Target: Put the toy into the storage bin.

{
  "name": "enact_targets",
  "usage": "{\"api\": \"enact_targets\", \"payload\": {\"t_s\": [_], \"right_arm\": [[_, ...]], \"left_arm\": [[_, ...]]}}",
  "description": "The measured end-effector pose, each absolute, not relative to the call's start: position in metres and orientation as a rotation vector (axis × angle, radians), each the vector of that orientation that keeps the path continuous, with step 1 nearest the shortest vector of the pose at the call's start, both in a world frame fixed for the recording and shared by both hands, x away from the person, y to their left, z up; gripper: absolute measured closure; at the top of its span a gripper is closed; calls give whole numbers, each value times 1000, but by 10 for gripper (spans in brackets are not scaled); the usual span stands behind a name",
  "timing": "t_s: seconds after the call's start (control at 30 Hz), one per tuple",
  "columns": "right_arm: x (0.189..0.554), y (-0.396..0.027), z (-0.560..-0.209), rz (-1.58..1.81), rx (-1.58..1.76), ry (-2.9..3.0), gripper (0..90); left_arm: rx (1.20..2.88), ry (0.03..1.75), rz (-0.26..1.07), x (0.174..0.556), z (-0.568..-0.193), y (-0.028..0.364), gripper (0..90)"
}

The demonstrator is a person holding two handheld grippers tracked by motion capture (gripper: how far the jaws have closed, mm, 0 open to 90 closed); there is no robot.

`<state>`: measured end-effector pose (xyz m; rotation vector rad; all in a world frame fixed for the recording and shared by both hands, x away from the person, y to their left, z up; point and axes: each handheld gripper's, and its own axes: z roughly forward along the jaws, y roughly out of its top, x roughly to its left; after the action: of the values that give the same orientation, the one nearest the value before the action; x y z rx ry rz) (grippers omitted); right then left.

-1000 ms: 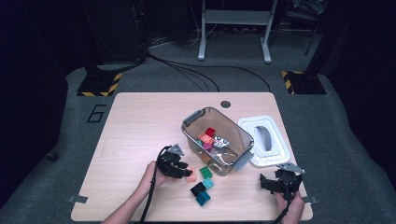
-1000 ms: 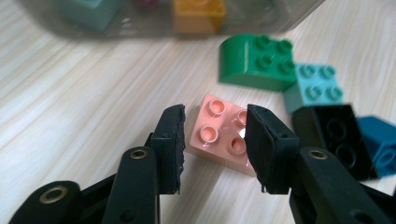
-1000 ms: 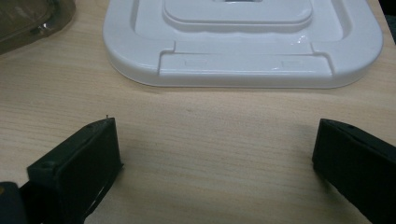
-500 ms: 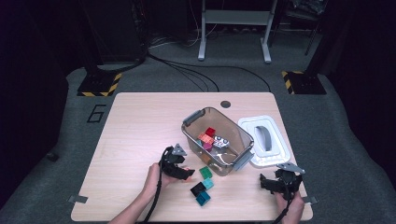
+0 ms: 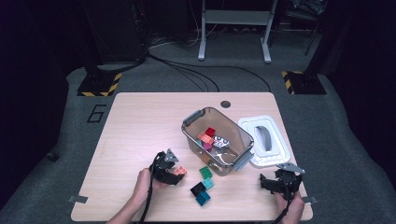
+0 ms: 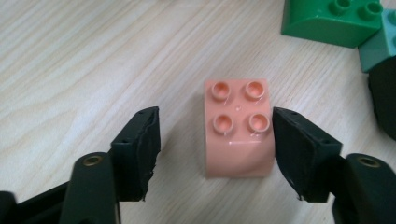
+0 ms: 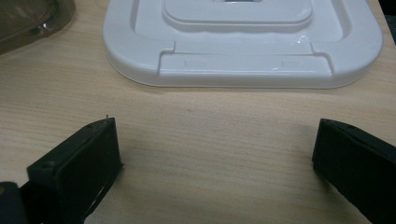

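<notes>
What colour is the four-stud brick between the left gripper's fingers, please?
Salmon-orange brick; it shows best in the left gripper view.

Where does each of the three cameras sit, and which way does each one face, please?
High view: above the person's side, looking forward and down on the table; forearms and both grippers show.
Left gripper view: on the left gripper, looking down at a salmon four-stud brick between its jaws, which have just been closing.
Right gripper view: on the right gripper, facing the white lid; jaws wide apart.
Shared: brick and lid also show in the high view.
</notes>
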<state>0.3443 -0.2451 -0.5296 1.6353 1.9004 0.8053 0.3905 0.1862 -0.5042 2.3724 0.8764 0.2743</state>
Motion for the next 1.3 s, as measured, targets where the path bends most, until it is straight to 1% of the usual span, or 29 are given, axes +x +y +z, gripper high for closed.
{"api": "enact_targets", "payload": {"t_s": [0.03,0.13,0.23,0.3,0.37,0.47,0.53,0.6,0.93,1.3], "right_arm": [[344,-245,-530,805,1636,1900,0],[344,-245,-530,805,1636,1900,0],[344,-245,-530,805,1636,1900,0],[344,-245,-530,805,1636,1900,0],[344,-245,-530,805,1636,1900,0],[344,-245,-530,805,1636,1900,0],[344,-245,-530,805,1636,1900,0],[344,-245,-530,805,1635,1900,0],[344,-245,-530,805,1635,1901,0],[344,-245,-530,805,1635,1901,0]], "left_arm": [[2366,878,278,391,-504,188,363],[2338,869,248,393,-501,188,360],[2350,854,234,396,-499,181,370],[2371,842,244,398,-499,176,393],[2386,837,227,401,-501,173,411],[2406,828,208,403,-502,171,468],[2403,818,212,403,-503,171,533],[2405,815,221,403,-502,170,579],[2365,821,225,405,-493,176,589],[2323,831,277,411,-471,187,590]]}}
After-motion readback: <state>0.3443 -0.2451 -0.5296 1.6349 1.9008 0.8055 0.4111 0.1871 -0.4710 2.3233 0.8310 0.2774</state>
